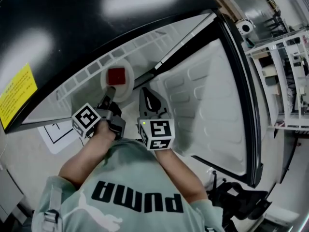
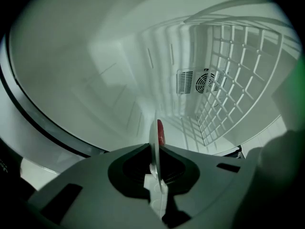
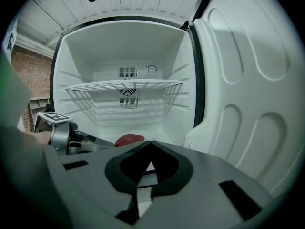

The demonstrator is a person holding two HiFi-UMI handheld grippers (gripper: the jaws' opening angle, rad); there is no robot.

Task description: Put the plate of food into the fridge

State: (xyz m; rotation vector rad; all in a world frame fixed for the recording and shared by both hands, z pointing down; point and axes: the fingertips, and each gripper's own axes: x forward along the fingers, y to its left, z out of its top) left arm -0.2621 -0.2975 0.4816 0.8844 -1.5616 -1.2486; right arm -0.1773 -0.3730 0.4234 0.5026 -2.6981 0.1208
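- Because the left gripper [image 1: 109, 104] is clamped on the near rim of the plate [image 1: 117, 81], the plate lies at 12 o'clock from it in the head view. It reaches straight ahead into the fridge, with the red block of food [image 1: 117, 75] on its middle.
- In the left gripper view the plate shows edge-on between the pressed pads. Its flat face runs along the line the gripper points, so I judge the coming move to be a plain push forward and a lowering, with no turn.
- The right gripper [image 1: 146, 99] hangs just beside the left at 3 o'clock, its jaws closed tip to tip on nothing. The left hand alone bears the load, and the right is near enough to get in the way if the plate swings that side.
- From the right gripper view the food sits at 11 o'clock, below the wire shelf [image 3: 125, 85] and above the fridge floor [image 3: 147, 130]. Whether the plate already rests on that floor cannot be told.
- The shelf's front bar overhead is the edge to mind.
- The open door [image 3: 248, 94] stands at 3 o'clock, well apart from the plate.
- Farthest, the back wall with its fan vent [image 3: 127, 90] lies at 12 o'clock, with open room before it.
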